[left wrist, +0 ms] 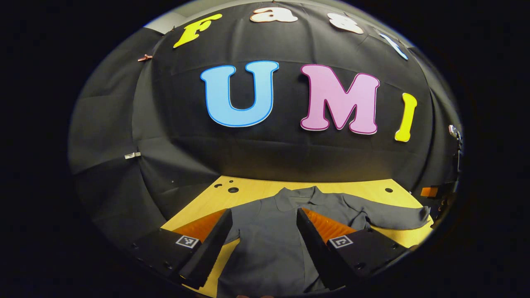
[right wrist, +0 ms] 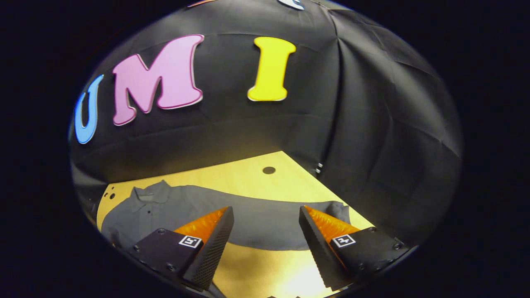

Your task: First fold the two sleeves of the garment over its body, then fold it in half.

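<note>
garment (left wrist: 269, 231): showing plain dark grey all over, collar and sleeves matching, no print
table (right wrist: 248, 178): showing light yellow wood, faintly grained, dotted with a few dark round holes
booth wall (left wrist: 256, 153): hanging plain black, creased cloth
markers on the gripper bodies (left wrist: 187, 241): showing small black-and-white square patterns
gripper bodies: looking black

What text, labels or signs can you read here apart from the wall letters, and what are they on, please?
No readable words or numbers.
Square coded marker on each finger of the left gripper: a pattern, no text.
The same on the right gripper.
Shirt: no print or label visible.
Table: plain wood with holes.
</note>
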A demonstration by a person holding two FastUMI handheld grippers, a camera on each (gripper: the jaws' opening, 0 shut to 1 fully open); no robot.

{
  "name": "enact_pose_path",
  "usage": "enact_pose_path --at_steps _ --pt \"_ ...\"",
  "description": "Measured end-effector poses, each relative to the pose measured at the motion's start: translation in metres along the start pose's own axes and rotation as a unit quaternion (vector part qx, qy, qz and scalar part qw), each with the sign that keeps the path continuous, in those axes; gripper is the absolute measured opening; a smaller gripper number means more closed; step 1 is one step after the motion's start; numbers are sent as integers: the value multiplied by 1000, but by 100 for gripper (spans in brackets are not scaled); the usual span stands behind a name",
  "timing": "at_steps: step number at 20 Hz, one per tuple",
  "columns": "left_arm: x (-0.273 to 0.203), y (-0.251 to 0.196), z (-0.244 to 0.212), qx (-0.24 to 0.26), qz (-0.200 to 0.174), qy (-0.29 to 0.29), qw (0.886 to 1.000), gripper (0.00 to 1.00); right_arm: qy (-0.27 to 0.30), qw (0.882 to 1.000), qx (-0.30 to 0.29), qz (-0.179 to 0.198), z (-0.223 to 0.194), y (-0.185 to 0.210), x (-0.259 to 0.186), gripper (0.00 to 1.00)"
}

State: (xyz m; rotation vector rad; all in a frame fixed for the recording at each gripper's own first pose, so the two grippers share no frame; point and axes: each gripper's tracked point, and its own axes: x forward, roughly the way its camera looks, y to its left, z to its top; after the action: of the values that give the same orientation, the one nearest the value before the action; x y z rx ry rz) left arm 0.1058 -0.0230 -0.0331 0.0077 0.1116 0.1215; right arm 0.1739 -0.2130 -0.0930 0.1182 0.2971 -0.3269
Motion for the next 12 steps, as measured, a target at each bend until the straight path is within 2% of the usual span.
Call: enact_pose_path --at_steps 5,12 --pt "11 9 -5 3 20 8 1000 97 39 998 0 -54 -22 -56 30 98" --pt "19 8 -20 -9 37 35 999 97 91 990 36 -101 -51 -114 73 98"
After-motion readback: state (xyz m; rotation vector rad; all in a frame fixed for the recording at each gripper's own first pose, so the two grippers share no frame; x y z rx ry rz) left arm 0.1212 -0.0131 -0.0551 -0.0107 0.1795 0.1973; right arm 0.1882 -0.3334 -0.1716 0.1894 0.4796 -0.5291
